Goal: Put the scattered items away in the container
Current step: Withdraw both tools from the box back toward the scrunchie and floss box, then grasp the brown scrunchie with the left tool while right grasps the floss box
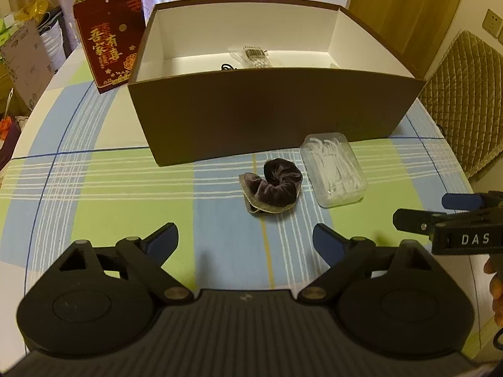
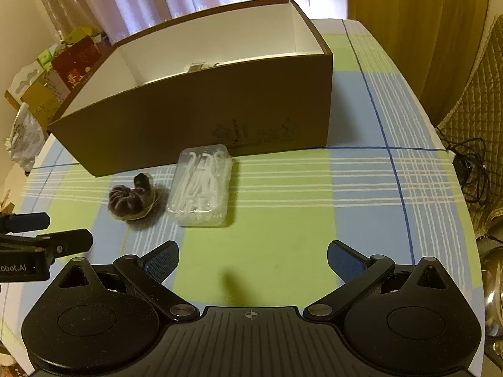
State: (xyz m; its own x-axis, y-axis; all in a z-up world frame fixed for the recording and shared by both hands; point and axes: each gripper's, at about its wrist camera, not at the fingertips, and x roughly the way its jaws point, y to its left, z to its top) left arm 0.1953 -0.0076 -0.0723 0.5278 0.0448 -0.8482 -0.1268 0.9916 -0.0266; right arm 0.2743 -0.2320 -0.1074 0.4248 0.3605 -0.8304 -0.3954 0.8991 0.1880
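Note:
A large brown cardboard box (image 1: 267, 113) (image 2: 201, 119) with a white inside stands on the checked tablecloth. A clear packet of white swabs (image 1: 256, 56) and a dark item lie inside it. In front of the box lie a dark purple velvet scrunchie (image 1: 272, 187) (image 2: 133, 199) and a clear plastic case of white floss picks (image 1: 334, 168) (image 2: 201, 185). My left gripper (image 1: 246, 240) is open, a short way before the scrunchie. My right gripper (image 2: 253, 259) is open and empty, short of the floss case; it shows at the right edge of the left wrist view (image 1: 440, 216).
A red gift bag with gold characters (image 1: 110, 44) stands left of the box. A padded chair back (image 1: 465, 94) is at the table's right edge, cables (image 2: 471, 169) hang beyond it. Boxes and bags (image 1: 22, 50) crowd the left side. A hand (image 1: 495, 286) holds the right gripper.

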